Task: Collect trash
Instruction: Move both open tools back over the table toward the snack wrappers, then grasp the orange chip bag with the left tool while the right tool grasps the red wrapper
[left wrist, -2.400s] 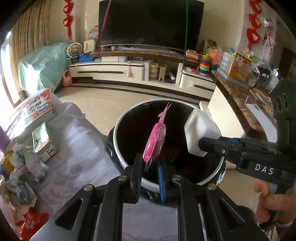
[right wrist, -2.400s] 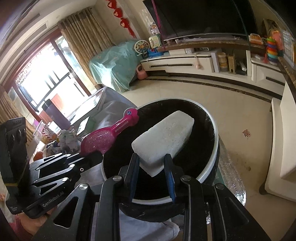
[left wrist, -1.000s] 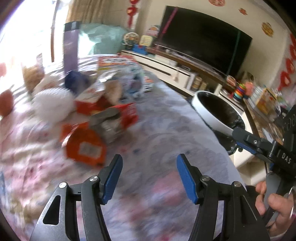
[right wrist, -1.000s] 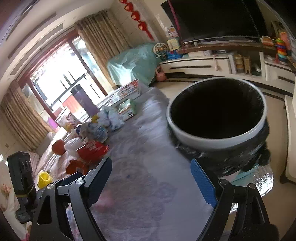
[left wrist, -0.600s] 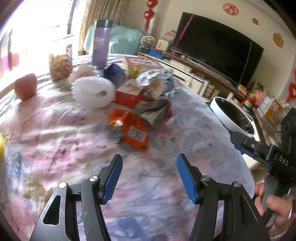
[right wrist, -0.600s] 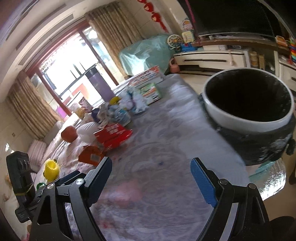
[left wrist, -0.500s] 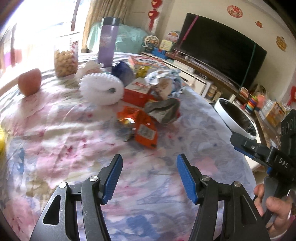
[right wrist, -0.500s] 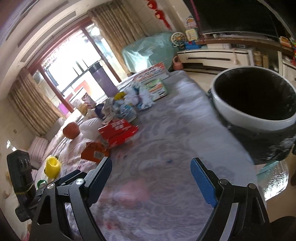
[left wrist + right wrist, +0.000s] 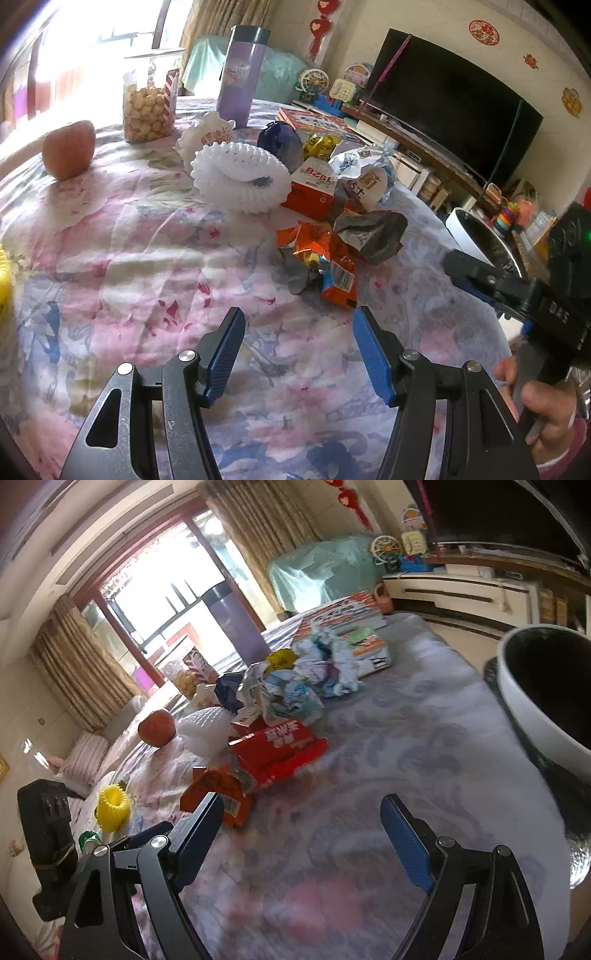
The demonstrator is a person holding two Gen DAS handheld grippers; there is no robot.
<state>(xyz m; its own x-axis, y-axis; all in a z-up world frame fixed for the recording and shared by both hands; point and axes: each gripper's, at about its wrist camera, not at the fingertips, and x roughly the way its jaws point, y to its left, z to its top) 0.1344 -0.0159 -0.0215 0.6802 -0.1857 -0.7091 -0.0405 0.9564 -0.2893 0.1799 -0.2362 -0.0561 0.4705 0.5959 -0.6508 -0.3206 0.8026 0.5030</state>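
Note:
A heap of trash lies on the flowered tablecloth: an orange crumpled wrapper (image 9: 325, 258), a grey foil bag (image 9: 373, 232), a red carton (image 9: 314, 188), a white foam fruit net (image 9: 240, 177) and crumpled paper (image 9: 325, 664). My left gripper (image 9: 297, 332) is open and empty, just short of the orange wrapper. My right gripper (image 9: 301, 827) is open and empty above the cloth; the orange wrapper (image 9: 218, 797) and a red packet (image 9: 277, 753) lie ahead of its left finger. The white-rimmed trash bin (image 9: 535, 705) stands at the table's right edge; it also shows in the left wrist view (image 9: 476, 232).
An apple (image 9: 68, 149), a jar of snacks (image 9: 147, 107), a purple flask (image 9: 240, 74) and a red box (image 9: 314, 123) stand at the far side of the table. A yellow ring (image 9: 112, 808) lies at the left. The right gripper's body (image 9: 517, 291) reaches in from the right.
Both grippers let go of the pink item and the white foam piece over the bin, opened, and swung left over the table. The trash heap is now nearer and sharper.

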